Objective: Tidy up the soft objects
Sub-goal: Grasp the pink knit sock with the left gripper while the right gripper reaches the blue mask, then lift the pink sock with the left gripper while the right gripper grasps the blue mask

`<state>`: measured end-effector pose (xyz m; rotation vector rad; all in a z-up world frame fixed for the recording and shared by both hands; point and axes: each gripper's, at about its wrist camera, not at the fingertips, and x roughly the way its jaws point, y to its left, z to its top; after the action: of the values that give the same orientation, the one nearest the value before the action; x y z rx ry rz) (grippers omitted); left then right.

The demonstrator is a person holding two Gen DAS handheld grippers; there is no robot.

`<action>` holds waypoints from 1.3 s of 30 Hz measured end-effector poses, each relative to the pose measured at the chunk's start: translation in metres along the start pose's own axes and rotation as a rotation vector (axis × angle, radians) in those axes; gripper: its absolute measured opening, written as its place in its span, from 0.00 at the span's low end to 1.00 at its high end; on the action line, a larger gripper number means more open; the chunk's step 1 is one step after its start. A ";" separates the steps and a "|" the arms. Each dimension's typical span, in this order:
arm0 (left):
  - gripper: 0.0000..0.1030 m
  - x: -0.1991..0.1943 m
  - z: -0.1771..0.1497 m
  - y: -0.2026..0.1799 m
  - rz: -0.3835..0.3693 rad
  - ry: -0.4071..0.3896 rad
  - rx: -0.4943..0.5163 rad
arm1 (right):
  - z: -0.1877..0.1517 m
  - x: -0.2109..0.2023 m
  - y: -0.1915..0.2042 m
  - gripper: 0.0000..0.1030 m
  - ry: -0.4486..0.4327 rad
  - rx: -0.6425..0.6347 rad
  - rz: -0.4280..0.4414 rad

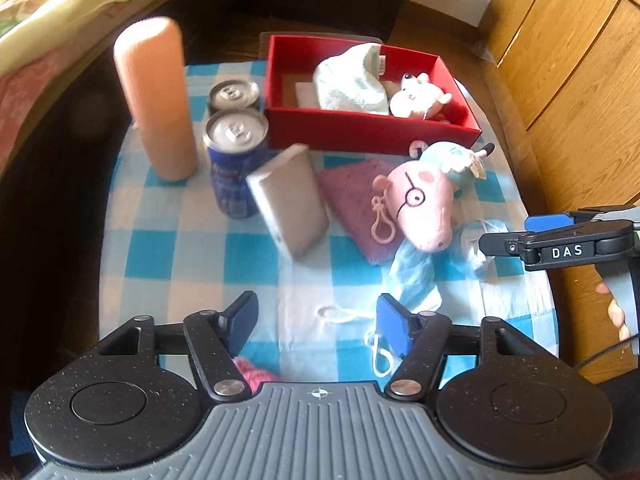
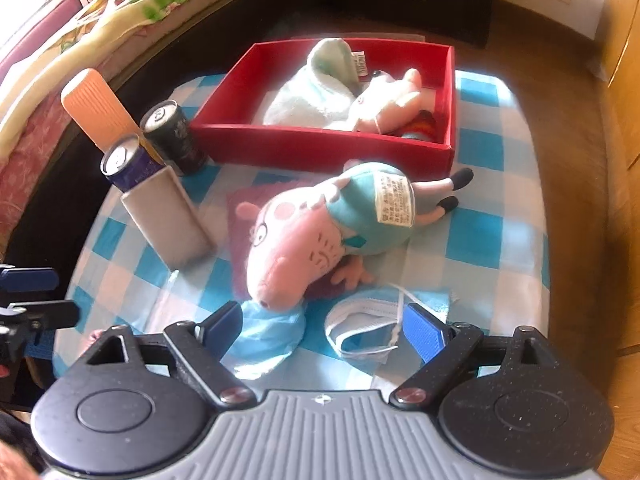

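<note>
A pink pig plush in a teal shirt lies on a mauve knitted cloth in the middle of the checked tablecloth. Its snout rests on a crumpled blue face mask, and a second mask lies beside it. My right gripper hovers open just above both masks, pads not touching them. My left gripper stands open over bare cloth and a white ear loop. Behind, a red box holds a pale blue towel and a small pig plush.
Left of the box stand two drink cans, a tall orange cylinder and a leaning grey block. A pink knitted piece shows under my left gripper. A bed with a floral cover lies left; wooden cabinets stand right.
</note>
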<state>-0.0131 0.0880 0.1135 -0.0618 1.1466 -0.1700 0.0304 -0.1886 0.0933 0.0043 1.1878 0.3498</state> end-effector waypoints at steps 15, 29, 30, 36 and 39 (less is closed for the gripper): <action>0.66 0.069 -0.067 0.017 0.172 0.185 -0.010 | -0.006 0.010 -0.008 0.66 0.029 0.006 -0.002; 0.30 0.063 -0.050 -0.003 0.031 0.142 -0.012 | -0.010 0.019 -0.034 0.66 0.060 0.029 -0.074; 0.30 0.062 -0.047 -0.006 0.021 0.138 -0.011 | -0.010 0.021 -0.033 0.66 0.066 0.023 -0.074; 0.30 0.078 -0.033 -0.017 0.019 0.143 -0.001 | -0.013 0.029 -0.028 0.67 0.090 -0.012 -0.089; 0.30 0.085 -0.028 -0.019 0.012 0.154 0.005 | -0.014 0.034 -0.027 0.67 0.109 -0.023 -0.098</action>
<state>-0.0061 0.0558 0.0279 -0.0376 1.3000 -0.1695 0.0363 -0.2070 0.0522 -0.0941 1.2869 0.2803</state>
